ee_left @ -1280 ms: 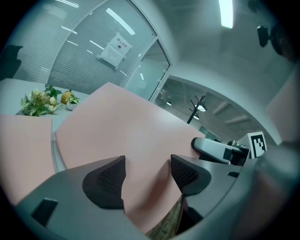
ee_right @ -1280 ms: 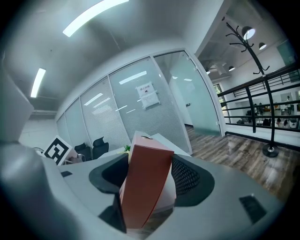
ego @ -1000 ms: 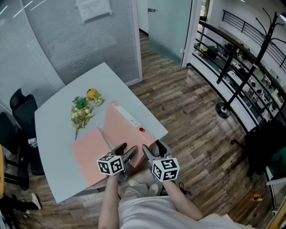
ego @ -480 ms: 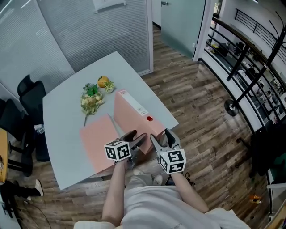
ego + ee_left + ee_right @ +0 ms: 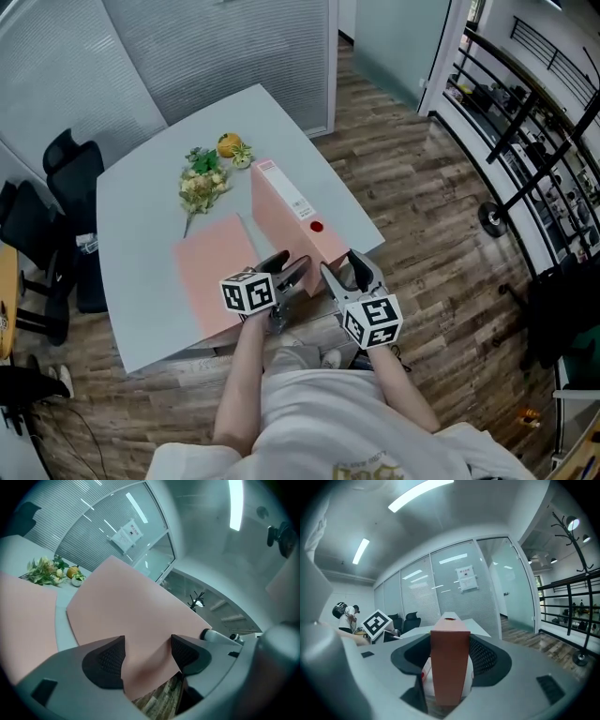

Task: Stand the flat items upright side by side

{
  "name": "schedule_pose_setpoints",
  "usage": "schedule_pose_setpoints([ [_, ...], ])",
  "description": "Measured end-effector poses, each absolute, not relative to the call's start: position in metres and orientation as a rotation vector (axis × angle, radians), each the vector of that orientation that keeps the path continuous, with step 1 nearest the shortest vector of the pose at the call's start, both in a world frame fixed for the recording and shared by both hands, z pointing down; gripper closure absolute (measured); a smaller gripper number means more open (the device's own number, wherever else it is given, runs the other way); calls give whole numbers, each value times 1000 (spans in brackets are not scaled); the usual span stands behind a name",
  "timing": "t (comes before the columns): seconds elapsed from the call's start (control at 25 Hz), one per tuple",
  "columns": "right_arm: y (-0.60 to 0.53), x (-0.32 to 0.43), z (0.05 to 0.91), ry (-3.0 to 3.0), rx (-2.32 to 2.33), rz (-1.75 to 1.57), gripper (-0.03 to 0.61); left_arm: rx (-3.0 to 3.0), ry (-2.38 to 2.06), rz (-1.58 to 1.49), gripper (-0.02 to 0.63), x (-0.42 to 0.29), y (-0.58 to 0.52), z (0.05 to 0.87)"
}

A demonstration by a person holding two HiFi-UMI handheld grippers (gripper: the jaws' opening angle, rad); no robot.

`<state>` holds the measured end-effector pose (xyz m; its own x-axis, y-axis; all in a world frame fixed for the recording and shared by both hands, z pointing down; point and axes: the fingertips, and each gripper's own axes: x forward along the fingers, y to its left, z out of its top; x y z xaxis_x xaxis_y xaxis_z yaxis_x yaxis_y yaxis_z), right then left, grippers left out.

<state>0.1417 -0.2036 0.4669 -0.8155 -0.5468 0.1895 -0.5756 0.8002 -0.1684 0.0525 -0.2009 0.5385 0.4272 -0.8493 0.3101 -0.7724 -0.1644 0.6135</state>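
The pink cardboard lever-arch binder (image 5: 284, 223) with a white label and a red dot on its spine stands nearly upright, spine uppermost. It is on the right half of the pale grey table (image 5: 141, 244), and its near end reaches the table edge closest to you.

Your right gripper (image 5: 345, 268) has that near end between its jaws. They have just been closing, and in the right gripper view the pads sit against both sides of the binder, clamped across its thickness.

Your left gripper (image 5: 289, 266) is at the binder's 7 o'clock, with its jaws well apart. The binder's broad left face fills the gap between them, and nothing shows the pads squeezing it.

The flat pink card folder (image 5: 214, 274) lies face down on the table at the binder's 9 o'clock, just beside it. At the folder's 12 o'clock lies a bunch of green and cream flowers (image 5: 201, 180), with a small round orange thing (image 5: 228, 144) at its 1 o'clock.
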Motion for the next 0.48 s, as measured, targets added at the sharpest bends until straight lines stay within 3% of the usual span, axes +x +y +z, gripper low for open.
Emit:
schedule_pose_setpoints([
  [0.48,-179,127,464,-2889,733,212,316,1897,-1383,-214,319,37,-182,545],
])
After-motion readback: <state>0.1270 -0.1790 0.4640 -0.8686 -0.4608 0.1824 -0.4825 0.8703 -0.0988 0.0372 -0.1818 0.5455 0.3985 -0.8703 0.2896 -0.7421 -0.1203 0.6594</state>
